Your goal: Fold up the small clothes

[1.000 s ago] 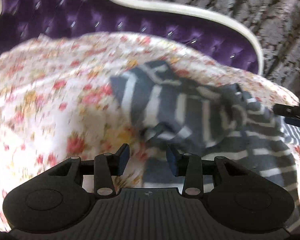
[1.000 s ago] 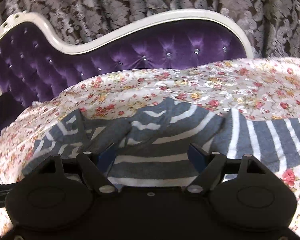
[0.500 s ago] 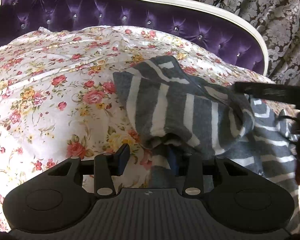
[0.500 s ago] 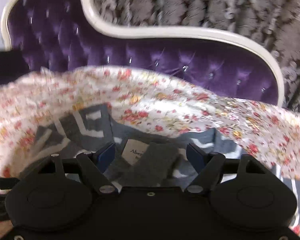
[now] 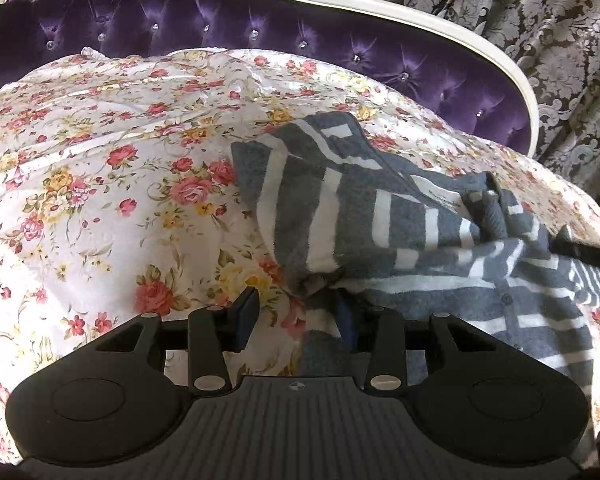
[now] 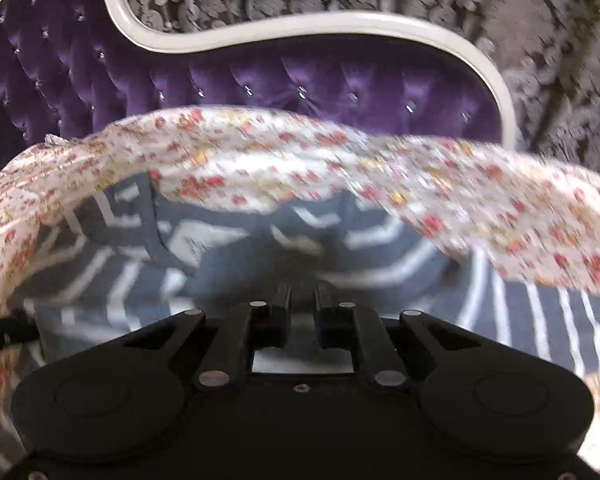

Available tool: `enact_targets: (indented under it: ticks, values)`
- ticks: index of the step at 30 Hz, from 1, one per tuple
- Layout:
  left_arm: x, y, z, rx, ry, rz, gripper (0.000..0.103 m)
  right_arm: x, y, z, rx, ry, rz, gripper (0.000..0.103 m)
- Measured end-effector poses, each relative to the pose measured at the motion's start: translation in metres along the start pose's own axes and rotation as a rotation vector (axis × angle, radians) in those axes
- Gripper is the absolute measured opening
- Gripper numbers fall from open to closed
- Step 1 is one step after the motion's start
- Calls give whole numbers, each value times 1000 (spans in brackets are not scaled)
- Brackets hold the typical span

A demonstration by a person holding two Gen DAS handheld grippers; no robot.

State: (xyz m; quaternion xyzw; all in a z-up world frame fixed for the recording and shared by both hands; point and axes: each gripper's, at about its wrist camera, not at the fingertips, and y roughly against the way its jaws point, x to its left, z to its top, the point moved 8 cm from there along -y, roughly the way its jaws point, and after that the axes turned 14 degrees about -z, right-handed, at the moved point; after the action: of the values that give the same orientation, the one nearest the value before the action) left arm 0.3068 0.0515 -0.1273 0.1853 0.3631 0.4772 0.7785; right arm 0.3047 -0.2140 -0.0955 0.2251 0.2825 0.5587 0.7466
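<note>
A grey-and-white striped garment (image 5: 380,216) lies rumpled on a flowered sheet (image 5: 100,184), in front of the purple tufted headboard (image 5: 228,20) with its white curved frame. Seen from the left wrist, the garment sits toward the headboard's right end, one part bunched up into a hump and the rest spreading flatter to the right, where a row of small buttons shows.

The left gripper (image 5: 296,316) stands at the near edge of that hump. Its fingers (image 5: 246,316) are partly apart; the left one is over bare sheet, the right one is half hidden under a fold of the garment, and nothing is pinched between them.

The right gripper (image 6: 303,312) has just been closing, and its fingers (image 6: 282,312) now stand nearly together low over the striped cloth. That view is smeared, so I cannot tell whether any cloth is caught between them. Behind the headboard hangs a grey patterned curtain (image 5: 540,40).
</note>
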Motion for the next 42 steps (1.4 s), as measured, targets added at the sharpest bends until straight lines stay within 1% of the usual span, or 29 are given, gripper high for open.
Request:
enact_targets:
  ticks: [2, 3, 4, 5, 6, 7, 8, 9, 10, 11, 13, 16, 18, 19, 20, 21, 22, 24, 25, 26, 28, 29, 30, 32, 34, 35, 37, 41, 42]
  values:
    - [-1, 0, 0, 0, -3, 6, 40, -9, -2, -12, 45, -14, 20, 19]
    - [-1, 0, 0, 0, -7, 8, 40, -12, -3, -16, 62, -48, 46, 25]
    - [-1, -1, 0, 2, -12, 11, 40, -15, -3, -16, 65, -92, 80, 28]
    - [-1, -1, -1, 3, -16, 13, 40, -18, -4, -14, 65, -142, 106, 33]
    - [-2, -2, -1, 5, -21, 15, 40, -18, -5, -12, 64, -164, 111, 39]
    - [-2, -2, -1, 6, -24, 17, 40, -17, -5, -8, 52, -171, 111, 42]
    - [-2, -2, -1, 7, -25, 18, 41, -13, -4, -2, 32, -167, 111, 50]
    - [-2, -3, 0, 8, -25, 17, 41, -9, -5, 4, 13, -152, 113, 67]
    - [-2, -3, 0, 9, -24, 15, 41, -3, -7, 10, 9, -138, 109, 78]
    - [-2, -3, 0, 10, -24, 13, 42, 1, -11, 15, 11, -146, 106, 85]
    - [-1, -3, 1, 11, -24, 8, 42, 6, -21, 18, 47, -195, 123, 82]
    - [-1, -2, 0, 11, -23, 4, 42, 7, -41, 12, 148, -274, 142, 78]
    - [-1, -2, 0, 12, -23, 4, 42, 6, -49, 6, 198, -321, 164, 64]
    - [-1, -2, 0, 11, -23, 4, 42, 5, -52, 4, 217, -344, 179, 60]
    - [-1, -2, 0, 11, -23, 4, 42, 5, -54, 3, 230, -365, 193, 44]
    - [-1, -2, 0, 11, -23, 4, 42, 4, -56, 3, 232, -382, 204, 14]
    - [-1, -2, 1, 11, -23, 4, 42, 5, -56, 5, 228, -391, 212, 14]
    - [-1, -1, 1, 8, -20, 5, 42, 7, -43, 17, 176, -370, 235, 13]
    - [-1, -2, 1, 8, -20, 5, 42, 7, -29, 27, 108, -348, 254, 13]
    - [-1, -1, 1, 7, -19, 6, 42, 6, -8, 38, 18, -323, 271, 13]
    - [-1, -1, 1, 5, -19, 8, 42, -5, 29, 50, -131, -289, 271, 13]
    - [-1, -1, 1, 5, -17, 8, 42, -12, 41, 51, -170, -284, 255, 13]
    - [-1, -1, 1, 4, -16, 9, 42, -20, 46, 48, -180, -285, 233, 13]
    - [-2, -1, 0, 5, -21, 13, 42, -30, 37, 31, -130, -261, 190, 14]
    - [-2, -2, 0, 5, -27, 21, 42, -32, 17, 7, -39, -230, 157, 14]
    - [-1, -1, -1, 5, -31, 26, 42, -34, 7, -3, 14, -231, 149, 14]
    - [-1, -1, -2, 6, -35, 35, 42, -37, -5, -19, 71, -250, 148, 15]
    - [3, 1, -2, 15, -34, 51, 42, -46, -10, -33, 109, -236, 97, 26]
    - [4, 2, -2, 19, -34, 57, 42, -50, -10, -34, 122, -237, 87, 33]
